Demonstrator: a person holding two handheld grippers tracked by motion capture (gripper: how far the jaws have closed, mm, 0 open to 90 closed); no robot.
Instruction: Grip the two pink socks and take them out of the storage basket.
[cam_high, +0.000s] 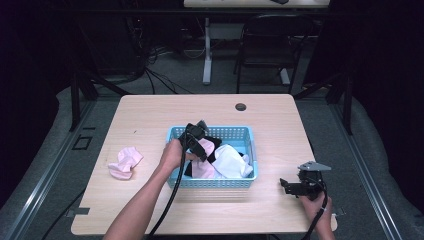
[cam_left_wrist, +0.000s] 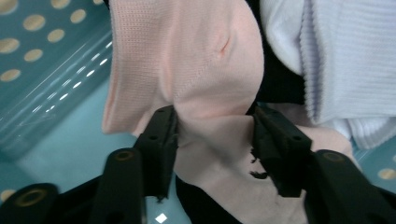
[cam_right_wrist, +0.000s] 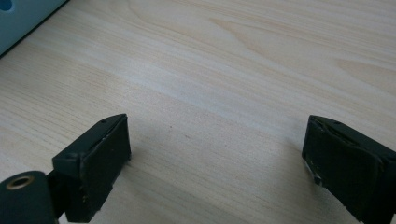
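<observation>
High view: left hand reaches up from bottom centre, left gripper dipped into the blue basket mid-frame. Right gripper rests on the table, lower right.
Left gripper view: jaws part-open, a pink sock fold between them, touching both; not clamped.
Right gripper view: jaws wide apart, holding nothing, bare wood under them.

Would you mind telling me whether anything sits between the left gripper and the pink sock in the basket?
Nothing visible does. The left gripper is open with its jaws straddling a fold of the pink sock inside the blue basket; a white sock lies beside it.
</observation>
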